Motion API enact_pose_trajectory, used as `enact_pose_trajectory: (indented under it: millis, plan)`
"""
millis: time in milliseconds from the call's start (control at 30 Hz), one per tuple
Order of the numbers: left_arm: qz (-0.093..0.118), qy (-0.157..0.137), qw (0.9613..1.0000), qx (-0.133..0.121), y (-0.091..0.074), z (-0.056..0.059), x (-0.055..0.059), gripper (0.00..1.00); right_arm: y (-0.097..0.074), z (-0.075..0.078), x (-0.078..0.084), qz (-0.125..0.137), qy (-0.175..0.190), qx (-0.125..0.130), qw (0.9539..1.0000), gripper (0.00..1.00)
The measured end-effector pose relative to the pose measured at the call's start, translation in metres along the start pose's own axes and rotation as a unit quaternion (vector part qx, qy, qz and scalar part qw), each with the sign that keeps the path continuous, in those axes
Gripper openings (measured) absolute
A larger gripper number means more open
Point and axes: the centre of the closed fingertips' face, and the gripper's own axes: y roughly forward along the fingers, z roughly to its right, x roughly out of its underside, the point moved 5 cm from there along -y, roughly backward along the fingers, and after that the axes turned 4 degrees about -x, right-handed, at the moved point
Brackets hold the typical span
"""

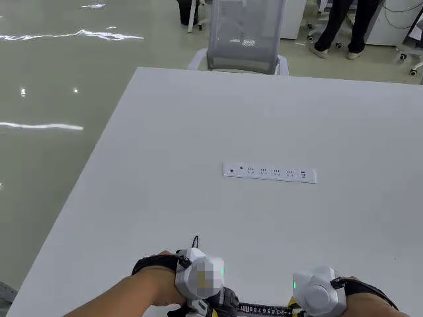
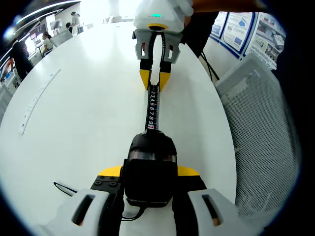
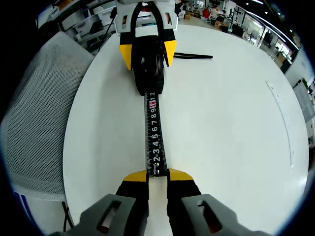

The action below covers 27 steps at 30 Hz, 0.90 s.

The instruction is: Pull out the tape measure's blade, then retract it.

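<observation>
Two handheld grippers are working at the near edge of a wide white counter [image 1: 198,132]. The left gripper [image 2: 150,172] is gripping the black boxy tape measure case [image 2: 150,164], its yellow-tipped jaws clamped against the case's two sides. The right gripper [image 3: 157,176] is pinching the free end of the pale numbered blade [image 3: 154,132], its jaws closed together on the tip.

A short stretch of blade is running straight between the two grippers, lying low over the counter, with the case at the left and the pulled end at the right. Whether the blade is touching the surface cannot be told.

A thin black cable [image 3: 192,56] is lying on the counter just beside the left gripper, on its far side. A long white power strip [image 1: 269,173] is sitting flat near the middle of the counter, well apart from both grippers. A grey mesh-backed chair [image 1: 244,33] is standing at the counter's far edge, and a person in dark trousers [image 1: 344,26] is standing on the glossy floor beyond it, at the far right.
</observation>
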Motion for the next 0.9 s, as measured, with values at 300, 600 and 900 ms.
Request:
enact_pose_trajectory:
  millis: [300,600,900]
  plan:
    - [-0.001,0.0,1.0,0.0,0.0,0.0001,0.0003,0.34,-0.0025,-0.0002,0.0041,-0.001,0.003,0.0,1.0,0.11]
    - [-0.001,-0.001,1.0,-0.001,0.0006,-0.0003,0.0002,0.34,-0.0029,0.0006,0.0062,-0.003,0.004,-0.001,1.0,0.11]
    - [-0.001,-0.002,1.0,-0.001,0.0011,-0.0006,0.0004,0.34,-0.004,0.0006,0.01,-0.002,0.005,-0.001,1.0,0.11]
